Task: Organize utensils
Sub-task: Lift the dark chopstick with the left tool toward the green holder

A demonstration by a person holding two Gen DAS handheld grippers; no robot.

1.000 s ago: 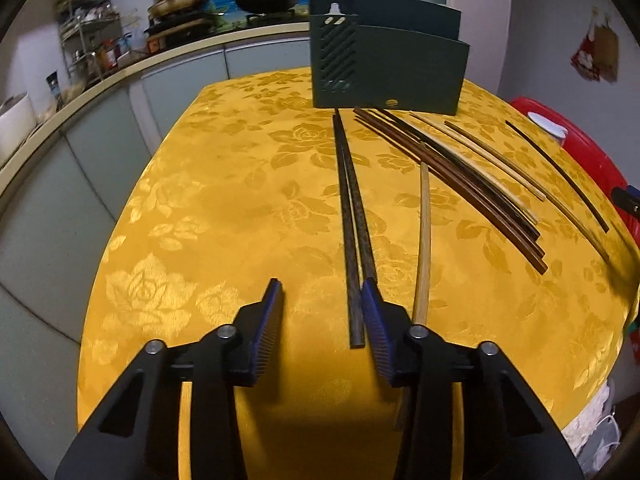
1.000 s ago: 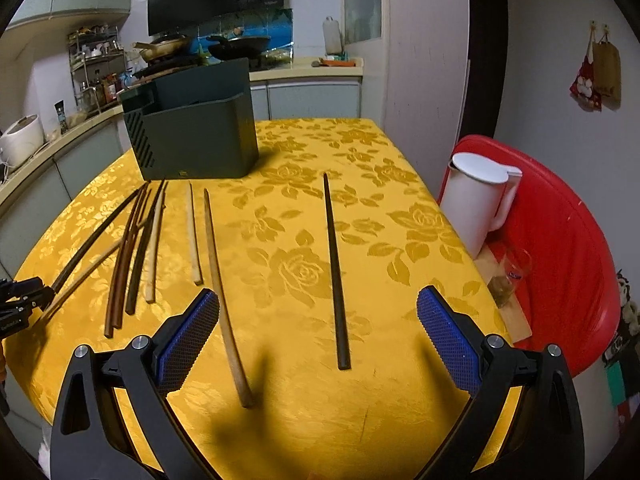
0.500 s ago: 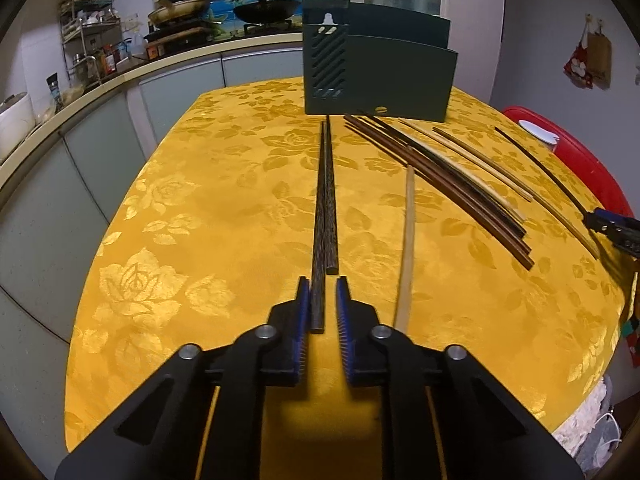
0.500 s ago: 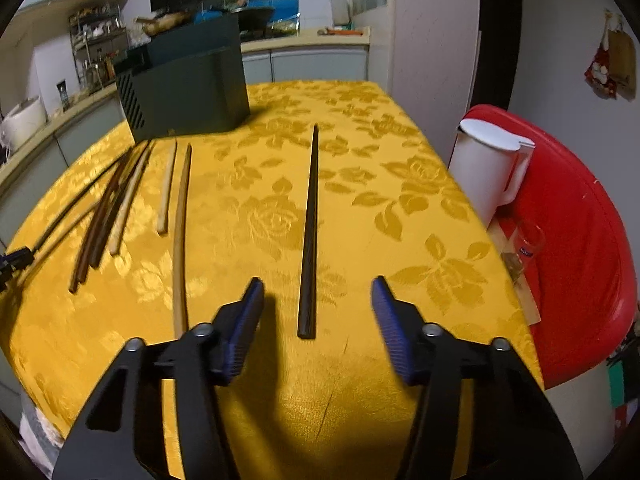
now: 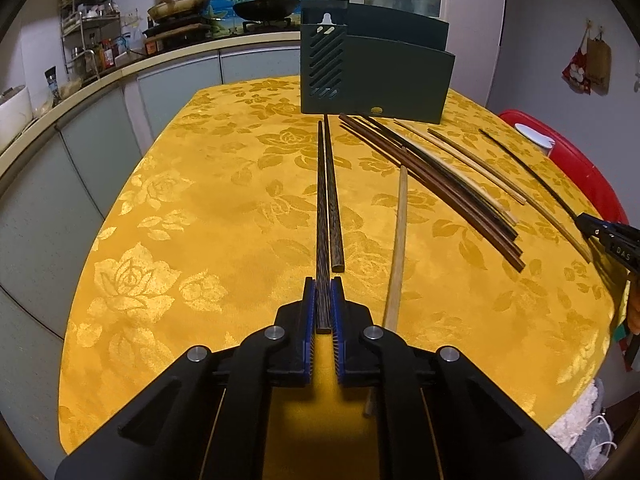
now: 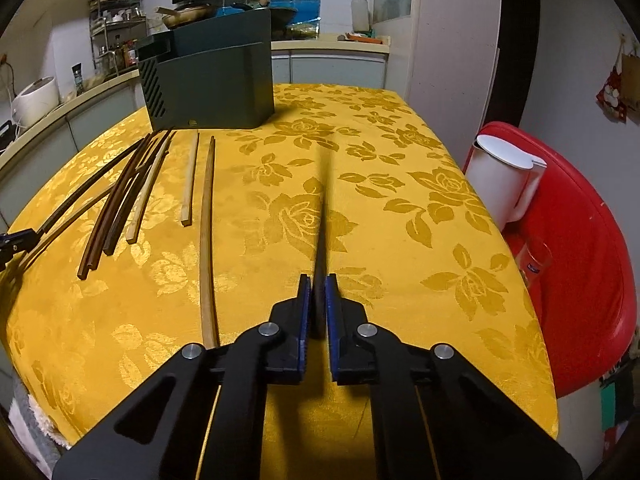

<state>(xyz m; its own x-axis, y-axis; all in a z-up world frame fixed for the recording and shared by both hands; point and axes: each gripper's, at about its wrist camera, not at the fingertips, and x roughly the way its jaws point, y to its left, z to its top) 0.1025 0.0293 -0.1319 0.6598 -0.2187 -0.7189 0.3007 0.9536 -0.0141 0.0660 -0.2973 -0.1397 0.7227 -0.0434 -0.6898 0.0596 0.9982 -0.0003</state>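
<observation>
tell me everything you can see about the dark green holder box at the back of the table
The dark green holder box stands upright at the far end of the yellow floral tablecloth. It looks like matte plastic or coated metal, rectangular, open-topped, with a taller rear panel behind a lower front wall. One narrow side has diagonal slots and a keyhole-shaped hanging hole near its top; a small pale mark sits low on the front. What is inside cannot be seen. Chopstick tips lie just before its base; neither hand-held gripper touches it.
</observation>
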